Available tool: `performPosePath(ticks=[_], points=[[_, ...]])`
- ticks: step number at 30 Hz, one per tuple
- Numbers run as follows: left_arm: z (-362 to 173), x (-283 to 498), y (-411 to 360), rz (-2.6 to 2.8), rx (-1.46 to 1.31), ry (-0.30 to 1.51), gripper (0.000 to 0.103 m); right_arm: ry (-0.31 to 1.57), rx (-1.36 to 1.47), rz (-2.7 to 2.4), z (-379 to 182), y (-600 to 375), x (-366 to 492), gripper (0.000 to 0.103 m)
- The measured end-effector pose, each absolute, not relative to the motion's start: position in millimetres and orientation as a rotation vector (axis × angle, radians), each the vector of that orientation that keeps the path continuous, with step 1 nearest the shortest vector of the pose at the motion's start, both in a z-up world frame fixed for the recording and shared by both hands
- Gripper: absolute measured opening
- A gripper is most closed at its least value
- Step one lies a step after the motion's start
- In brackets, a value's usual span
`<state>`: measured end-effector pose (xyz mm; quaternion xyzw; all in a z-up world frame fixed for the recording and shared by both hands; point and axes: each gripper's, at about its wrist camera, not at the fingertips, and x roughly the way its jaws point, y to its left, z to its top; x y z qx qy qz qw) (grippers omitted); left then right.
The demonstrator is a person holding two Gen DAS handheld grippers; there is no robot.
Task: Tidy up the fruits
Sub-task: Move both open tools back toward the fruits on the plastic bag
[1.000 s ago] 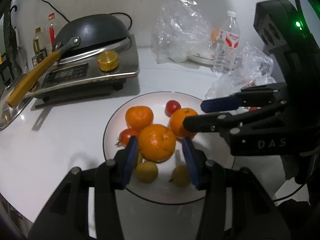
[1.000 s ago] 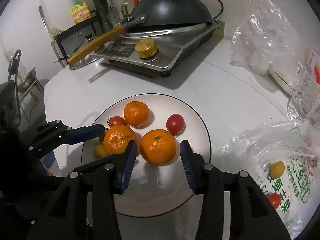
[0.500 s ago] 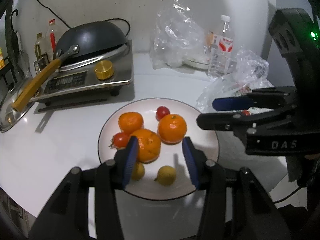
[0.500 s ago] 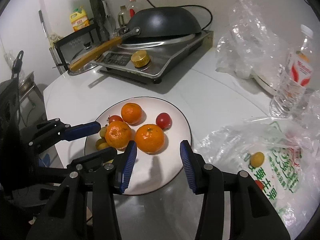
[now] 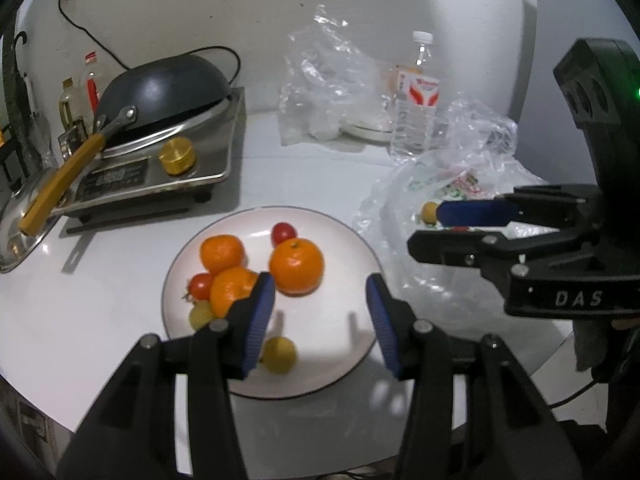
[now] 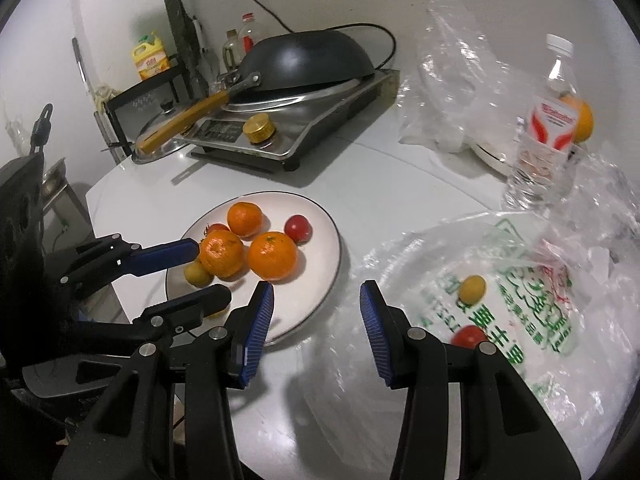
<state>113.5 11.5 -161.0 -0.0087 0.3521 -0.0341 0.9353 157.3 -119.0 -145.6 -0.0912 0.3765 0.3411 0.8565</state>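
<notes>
A white plate (image 5: 340, 240) (image 6: 320, 216) holds three oranges (image 5: 296, 266) (image 6: 272, 256), two red tomatoes (image 5: 283, 233) (image 6: 298, 229) and small yellow fruits (image 5: 278, 354) (image 6: 197, 274). My left gripper (image 5: 320, 284) (image 6: 212, 272) hovers above the plate's near side; its jaws are opening and nothing is between them. My right gripper (image 6: 316, 292) (image 5: 436, 228) is open and empty, over the gap between the plate and a printed plastic bag (image 6: 500, 300) (image 5: 420, 200). In that bag lie a yellow fruit (image 6: 472, 288) (image 5: 430, 211) and a red tomato (image 6: 468, 336).
An induction cooker (image 5: 160, 168) with an upturned wok (image 5: 168, 88) stands at the back left. Crumpled clear bags (image 5: 328, 80) and a water bottle (image 5: 416, 96) (image 6: 548, 128) stand at the back right, with an orange (image 6: 582, 120) behind the bottle. The round table's edge runs close in front.
Both grippers have drawn back and up from the plate. The right one has swung right, so the printed bag now fills its right side. The fruit stays on the plate.
</notes>
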Motion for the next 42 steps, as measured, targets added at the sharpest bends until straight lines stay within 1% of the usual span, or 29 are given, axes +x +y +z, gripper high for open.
performPosePath(ticks=[13, 19, 31, 42], points=[[-156, 118, -24, -0.099, 0.001, 0.728, 0.051, 0.778, -0.141, 0.684, -146, -164, 156, 0.047], [-156, 124, -38, -0.106, 0.018, 0.742, 0.056, 0.783, -0.115, 0.671, -150, -182, 160, 0.047], [-162, 137, -65, -0.129, 0.062, 0.773, 0.057, 0.800, -0.074, 0.645, -164, -213, 173, 0.047], [-170, 151, -79, -0.160, 0.083, 0.788, 0.057, 0.838, -0.078, 0.628, -181, -221, 192, 0.047]])
